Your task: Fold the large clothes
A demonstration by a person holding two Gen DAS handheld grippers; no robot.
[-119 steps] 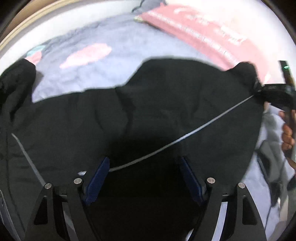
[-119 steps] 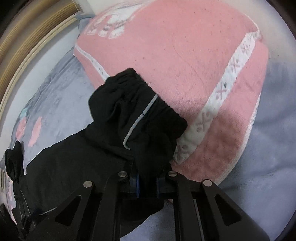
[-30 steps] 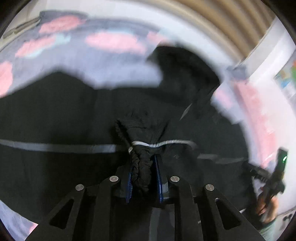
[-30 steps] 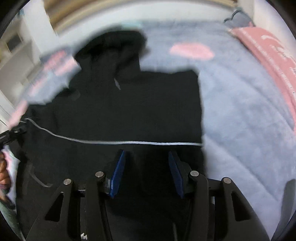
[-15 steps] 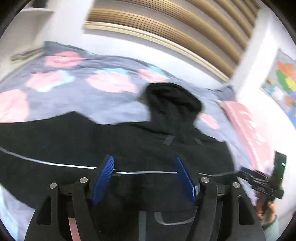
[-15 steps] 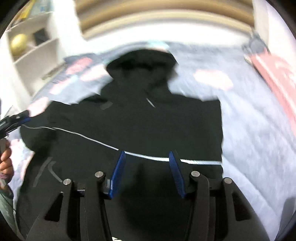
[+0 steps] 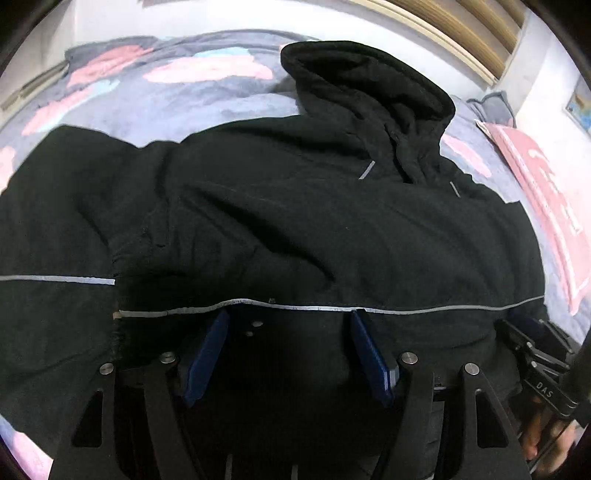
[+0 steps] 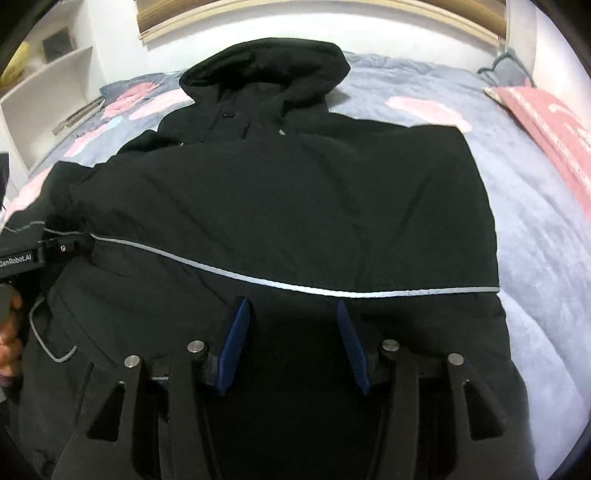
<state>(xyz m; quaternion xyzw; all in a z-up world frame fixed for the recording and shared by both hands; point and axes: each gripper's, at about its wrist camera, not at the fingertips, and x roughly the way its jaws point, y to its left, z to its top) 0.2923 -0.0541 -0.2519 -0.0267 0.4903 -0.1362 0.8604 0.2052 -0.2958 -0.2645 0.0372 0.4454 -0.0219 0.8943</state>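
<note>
A large black hooded jacket (image 7: 295, 221) lies flat on the bed, hood (image 7: 365, 85) toward the headboard. A thin grey reflective stripe (image 7: 332, 307) runs across it. My left gripper (image 7: 290, 325) is open and empty, its blue pads over the jacket's lower part just below the stripe. In the right wrist view the same jacket (image 8: 280, 206) fills the frame, with its hood (image 8: 266, 62) at the top. My right gripper (image 8: 291, 314) is open and empty over the lower hem area. The left gripper (image 8: 55, 249) shows at that view's left edge.
The bed has a grey-blue blanket with pink patches (image 7: 177, 92). A pink towel (image 8: 554, 122) lies at the right. White shelves (image 8: 44, 92) stand at the left. A slatted wooden headboard (image 7: 461, 29) is behind. The right gripper's body (image 7: 535, 362) shows at the lower right.
The left gripper let go of the bunched sleeve it held a second ago and opened. Both grippers have drawn back toward the jacket's hem. The jacket now lies with both sleeves folded in.
</note>
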